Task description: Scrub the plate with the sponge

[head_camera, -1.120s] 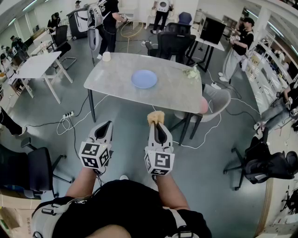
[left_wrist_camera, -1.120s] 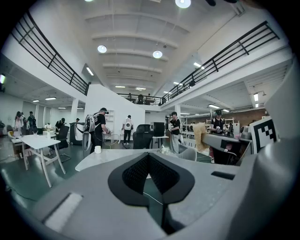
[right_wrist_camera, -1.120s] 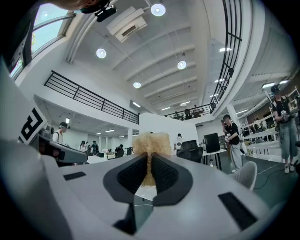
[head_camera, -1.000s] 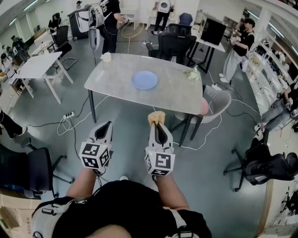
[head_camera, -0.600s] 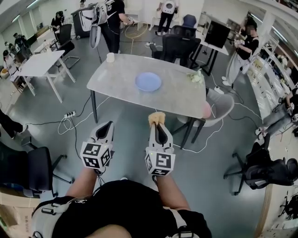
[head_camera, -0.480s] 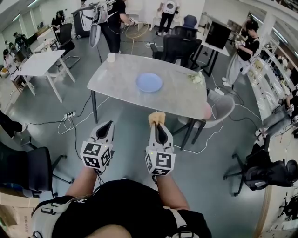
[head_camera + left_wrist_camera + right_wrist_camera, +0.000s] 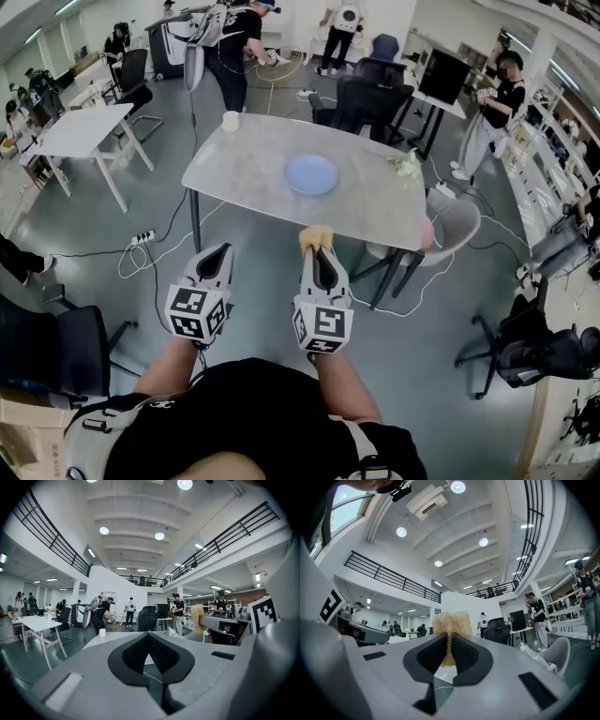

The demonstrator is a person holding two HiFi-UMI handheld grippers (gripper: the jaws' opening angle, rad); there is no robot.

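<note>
Right claw pinches the sponge, a frayed tan tuft. Much of it is buried between the jaws, and only the fluffy top pokes out. Left claw is pressed together on nothing. Both hang over the floor, well short of the counter. There lies the plate, pale blue and round, its surface too small to read.

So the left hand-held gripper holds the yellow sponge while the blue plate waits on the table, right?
Wrong side: the right hand-held gripper holds the yellow sponge, as the right gripper view shows; the left hand-held gripper is shut and empty. The blue plate does wait on the table.
</note>
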